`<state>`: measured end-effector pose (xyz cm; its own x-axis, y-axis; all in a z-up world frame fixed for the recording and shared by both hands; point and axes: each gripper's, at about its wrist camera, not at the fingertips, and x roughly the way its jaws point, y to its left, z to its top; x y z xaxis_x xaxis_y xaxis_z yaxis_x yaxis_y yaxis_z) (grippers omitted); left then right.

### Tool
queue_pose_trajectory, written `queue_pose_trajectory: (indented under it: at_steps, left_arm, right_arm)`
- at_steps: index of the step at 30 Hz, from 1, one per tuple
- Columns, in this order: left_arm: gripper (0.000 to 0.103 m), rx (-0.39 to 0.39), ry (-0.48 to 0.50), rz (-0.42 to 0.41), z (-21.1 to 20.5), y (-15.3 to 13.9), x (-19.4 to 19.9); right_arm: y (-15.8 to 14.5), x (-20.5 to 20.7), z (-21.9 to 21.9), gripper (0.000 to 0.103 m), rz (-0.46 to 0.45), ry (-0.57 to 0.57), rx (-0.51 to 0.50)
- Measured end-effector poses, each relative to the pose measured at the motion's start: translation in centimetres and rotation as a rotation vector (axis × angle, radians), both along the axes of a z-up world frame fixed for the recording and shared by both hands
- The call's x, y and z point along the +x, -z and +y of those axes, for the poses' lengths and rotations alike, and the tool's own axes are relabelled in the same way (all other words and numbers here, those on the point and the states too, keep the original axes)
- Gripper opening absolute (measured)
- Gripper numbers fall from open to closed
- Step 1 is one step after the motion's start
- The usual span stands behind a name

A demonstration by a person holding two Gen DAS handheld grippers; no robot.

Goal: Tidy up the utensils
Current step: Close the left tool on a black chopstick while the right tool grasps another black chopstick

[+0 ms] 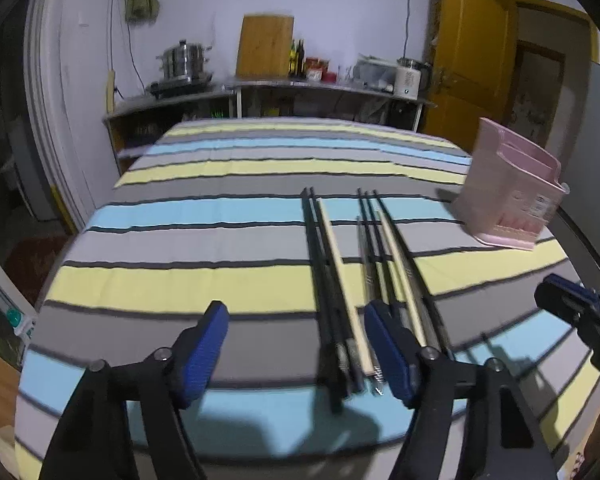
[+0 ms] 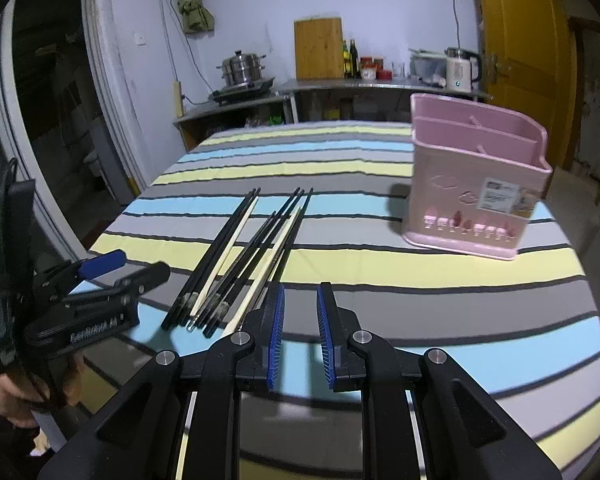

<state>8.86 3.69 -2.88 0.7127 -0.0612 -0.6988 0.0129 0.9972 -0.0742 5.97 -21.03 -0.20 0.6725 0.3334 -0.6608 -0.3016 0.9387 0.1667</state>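
On the striped cloth that covers the surface (image 2: 380, 272), a loose row of chopsticks (image 2: 240, 256) lies lengthwise, with the pink utensil holder (image 2: 476, 184) standing upright well apart to the right of them. The left gripper (image 1: 296, 340) hovers low over the near ends of the chopsticks with its jaws spread wide, one blue pad to the left of the bundle and the other among the right-hand sticks; nothing is pinched yet. The right gripper (image 2: 300, 332) hangs just right of the chopstick ends with its jaws parted a little around empty air. The step in hand looks like picking up chopsticks for the holder. To do it well, the left jaws would likely need to shift so that both pads straddle a chosen pair, close near the thick ends where the sticks lie side by side, and lift level so none rolls away; thin round sticks may slip or scissor if caught off-centre. By count, two groups show: a left group of about two black sticks and one pale one, and a right group of roughly three dark, one pale and a metallic one, though motion blur makes the total uncertain. One holder, with several compartments, is visible and seems empty.
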Motion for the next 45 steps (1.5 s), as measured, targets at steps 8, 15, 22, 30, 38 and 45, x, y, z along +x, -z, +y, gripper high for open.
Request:
queue_pose_trajectory:
  at_steps: [8, 15, 22, 30, 38, 45]
  left_arm:
    - [0.066, -0.058, 0.008, 0.107, 1.9, 2.0, 5.6]
    - [0.066, -0.075, 0.019, 0.152, 1.9, 3.5, 8.1]
    - [0.066, -0.044, 0.014, 0.153, 1.3, 3.6, 8.9]
    - [0.067, -0.012, 0.005, 0.149, 1.6, 3.7, 9.1]
    - [0.072, 0.066, 0.012, 0.168, 0.7, 3.9, 10.3]
    - [0.068, 0.059, 0.011, 0.186, 0.9, 3.6, 12.0]
  right_arm:
    - [2.3, 5.2, 1.5, 0.017, 0.115, -0.019, 0.026]
    - [4.3, 9.0, 2.9, 0.017, 0.187, -0.027, 0.018]
    - [5.5, 10.7, 3.4, 0.017, 0.216, -0.032, 0.004]
    - [5.5, 10.9, 3.2, 0.017, 0.210, -0.020, -0.005]
    - [5.6, 11.8, 4.0, 0.019, 0.204, -0.025, -0.043]
    - [5.5, 13.9, 4.5, 0.019, 0.228, -0.002, -0.064]
